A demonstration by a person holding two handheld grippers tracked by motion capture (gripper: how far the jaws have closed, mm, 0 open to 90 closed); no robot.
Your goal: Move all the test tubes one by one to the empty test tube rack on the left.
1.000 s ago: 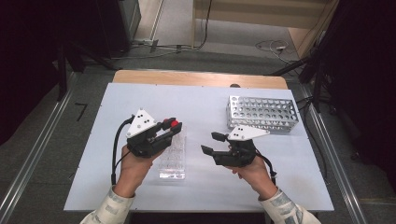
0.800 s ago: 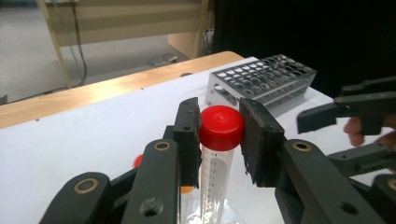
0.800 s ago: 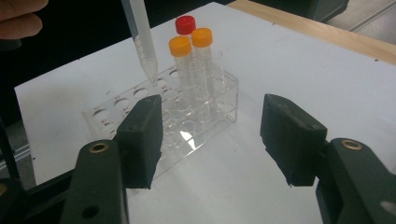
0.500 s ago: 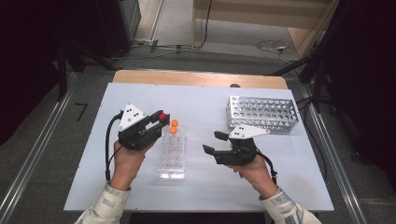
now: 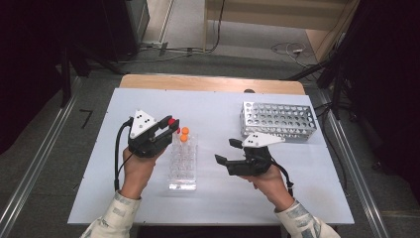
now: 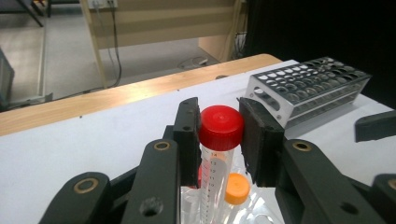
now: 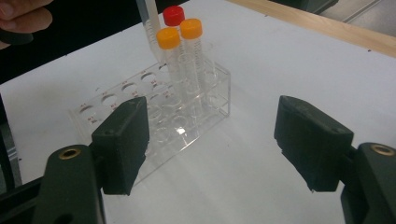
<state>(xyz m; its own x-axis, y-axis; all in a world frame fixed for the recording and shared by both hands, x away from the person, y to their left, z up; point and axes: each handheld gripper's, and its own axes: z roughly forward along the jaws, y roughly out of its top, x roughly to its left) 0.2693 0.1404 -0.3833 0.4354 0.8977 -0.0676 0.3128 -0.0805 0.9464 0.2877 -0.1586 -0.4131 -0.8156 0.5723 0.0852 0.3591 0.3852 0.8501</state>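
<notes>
**Red tube held at the clear rack, right jaws spread wide**

The left gripper (image 6: pixel 218 135) is clamped on the red-capped tube (image 6: pixel 221 128), holding it upright at the far end of the clear rack (image 5: pixel 182 171), just beside two orange-capped tubes (image 5: pixel 184 134) standing in it. A second ago that gripper sat over the rack; now it has pulled to the rack's left. The right gripper (image 7: pixel 212 140) sits right of the rack, its jaws just opened, nothing between them. The metal rack (image 5: pixel 278 120) sits well apart, far right.
</notes>
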